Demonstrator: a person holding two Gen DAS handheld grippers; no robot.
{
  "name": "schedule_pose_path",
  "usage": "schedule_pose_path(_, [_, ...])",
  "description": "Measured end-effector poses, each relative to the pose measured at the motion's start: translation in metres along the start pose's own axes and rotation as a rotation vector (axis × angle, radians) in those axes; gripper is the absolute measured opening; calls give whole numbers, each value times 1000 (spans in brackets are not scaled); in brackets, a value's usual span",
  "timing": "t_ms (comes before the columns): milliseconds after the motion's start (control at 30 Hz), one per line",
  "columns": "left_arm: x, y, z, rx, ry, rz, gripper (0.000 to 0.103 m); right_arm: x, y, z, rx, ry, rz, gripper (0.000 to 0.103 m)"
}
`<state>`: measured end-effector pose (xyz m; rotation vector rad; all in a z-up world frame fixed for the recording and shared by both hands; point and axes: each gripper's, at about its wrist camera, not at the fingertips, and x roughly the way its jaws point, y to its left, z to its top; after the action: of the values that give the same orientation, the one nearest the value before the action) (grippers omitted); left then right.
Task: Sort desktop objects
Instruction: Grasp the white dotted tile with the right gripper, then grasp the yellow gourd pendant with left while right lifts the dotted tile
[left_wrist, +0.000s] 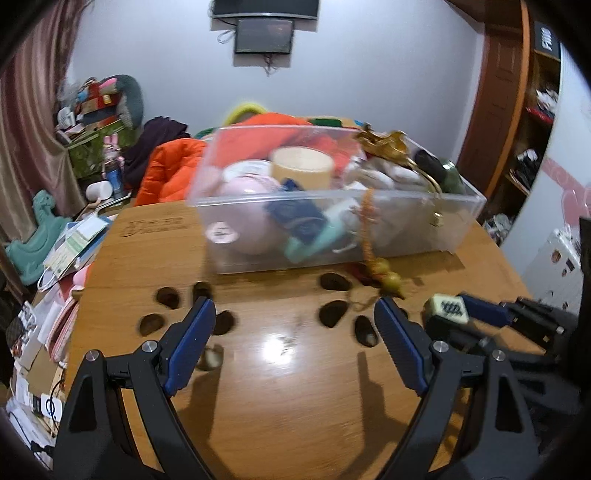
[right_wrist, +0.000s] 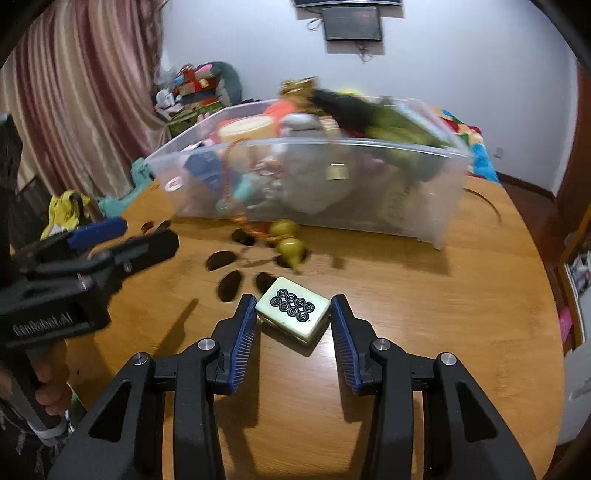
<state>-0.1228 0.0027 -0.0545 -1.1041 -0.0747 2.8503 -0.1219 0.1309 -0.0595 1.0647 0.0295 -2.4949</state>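
A large cream mahjong tile (right_wrist: 292, 311) with black circle marks lies on the wooden table (right_wrist: 424, 295). My right gripper (right_wrist: 293, 308) is open, with its blue pads either side of the tile and a small gap on each side. The tile also shows in the left wrist view (left_wrist: 446, 307), beside the right gripper's fingers (left_wrist: 484, 312). My left gripper (left_wrist: 295, 314) is open and empty above bare table. A clear plastic box (left_wrist: 332, 206) full of mixed objects stands behind. A string with olive gourd beads (right_wrist: 286, 240) hangs from the box onto the table.
Dark paw-print marks (left_wrist: 334, 312) are printed on the tabletop. Papers and clutter (left_wrist: 66, 251) pile up off the table's left edge. An orange jacket (left_wrist: 173, 166) lies behind the box. The left gripper's body (right_wrist: 74, 273) shows at the left of the right wrist view.
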Motion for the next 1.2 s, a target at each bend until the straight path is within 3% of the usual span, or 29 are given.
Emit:
schedule_pose_path(267, [27,-38,12,21,58,-44,87,-32,-57,5,107,-80,-41,38])
schedule_pose_path(367, [39,-48,15,20,85,-39,75,-37,-69,8,139,-95,-33,38])
schedule_pose_path(600, [54,-65,18,28,114,-13,60,-37,-75,5,150,-99,-15,38])
schedule_pose_path(633, [56,-66,19,29,121,-12,53,-38,-77,4,151,-99,-12,38])
schedule_pose_path(800, [57,-69,18,46,117,13,44,-36,-80,3,155,-106,3,38])
schedule_pose_path(867, [56,-62,18,28,115,11,30,-37,-80,3,154,-108,5,38])
schedule_pose_path(967, [54,-52,18,1,112,-7,18,-37,-78,4,152,-108,11,38])
schedule_pose_path(1200, [47,-46,16,3,95,-21,16,-36,-70,6,131,-106,10,38])
